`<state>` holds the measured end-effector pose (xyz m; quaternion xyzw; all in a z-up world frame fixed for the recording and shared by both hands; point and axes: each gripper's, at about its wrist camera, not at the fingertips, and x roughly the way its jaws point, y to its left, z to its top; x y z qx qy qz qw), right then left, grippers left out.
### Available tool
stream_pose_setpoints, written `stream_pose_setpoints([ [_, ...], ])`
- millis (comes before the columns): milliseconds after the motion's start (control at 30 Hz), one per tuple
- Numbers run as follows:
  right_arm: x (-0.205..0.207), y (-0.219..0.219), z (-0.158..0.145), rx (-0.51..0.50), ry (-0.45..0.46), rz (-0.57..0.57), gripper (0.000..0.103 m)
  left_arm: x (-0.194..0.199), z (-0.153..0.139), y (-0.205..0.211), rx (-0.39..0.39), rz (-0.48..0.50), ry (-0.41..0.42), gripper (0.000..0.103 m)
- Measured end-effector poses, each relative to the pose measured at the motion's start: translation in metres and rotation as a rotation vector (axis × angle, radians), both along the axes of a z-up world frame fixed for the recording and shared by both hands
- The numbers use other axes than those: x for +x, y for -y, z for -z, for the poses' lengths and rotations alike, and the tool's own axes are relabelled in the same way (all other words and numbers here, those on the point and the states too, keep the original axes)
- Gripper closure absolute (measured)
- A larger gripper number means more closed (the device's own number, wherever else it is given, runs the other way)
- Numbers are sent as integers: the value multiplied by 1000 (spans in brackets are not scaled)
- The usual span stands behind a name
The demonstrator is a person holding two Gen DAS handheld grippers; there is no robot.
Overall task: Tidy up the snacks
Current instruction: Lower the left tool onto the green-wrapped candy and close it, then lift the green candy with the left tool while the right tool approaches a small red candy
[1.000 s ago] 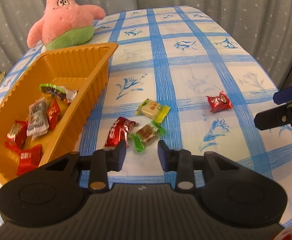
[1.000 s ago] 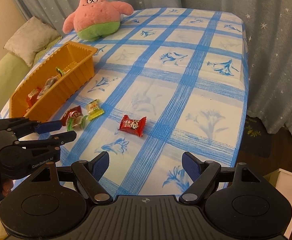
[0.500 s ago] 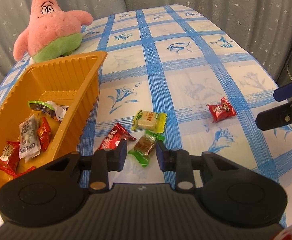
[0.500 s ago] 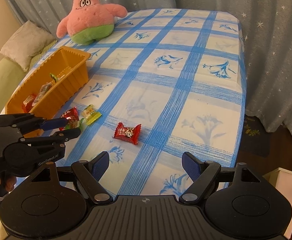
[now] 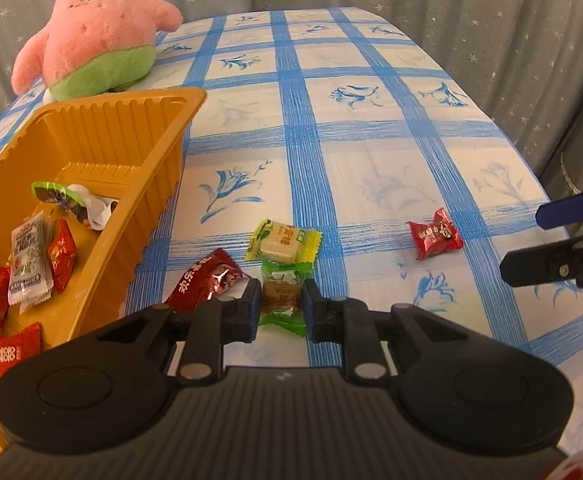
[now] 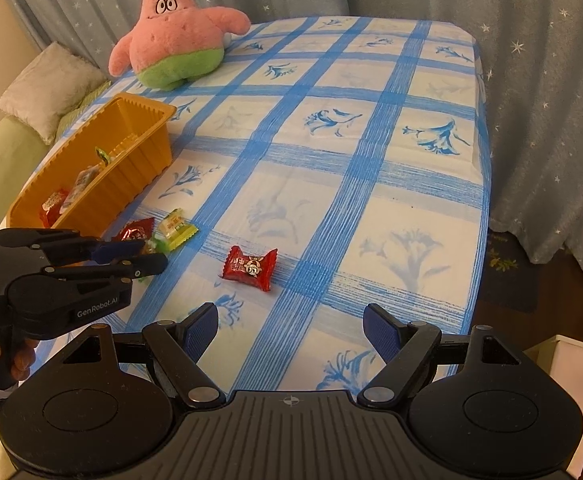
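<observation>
Left gripper jaws have just closed on the green-wrapped candy; transfer to orange tray pending. Right gripper stands wide, empty.

Orange tray walls off the left side; red packet and yellow candy crowd its base. Checked tablecloth beyond lies open.
</observation>
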<state>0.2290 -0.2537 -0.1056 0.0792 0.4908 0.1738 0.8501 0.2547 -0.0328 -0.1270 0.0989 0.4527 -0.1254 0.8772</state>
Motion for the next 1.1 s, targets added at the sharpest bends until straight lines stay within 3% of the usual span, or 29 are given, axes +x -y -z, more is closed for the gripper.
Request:
stream_pose_setpoints([
  [467,3,-15,3,-19,98,-133,24,-30,-7,-16,-24,-115,-11,85],
  [1000,31,-96,-3,62,220,-450,24,-92,-16,-76,-25,-408,-13,85],
  [1100,37,-111,2,58,239,-535,37,-102,-17,-89,-25,-461,-14,85],
])
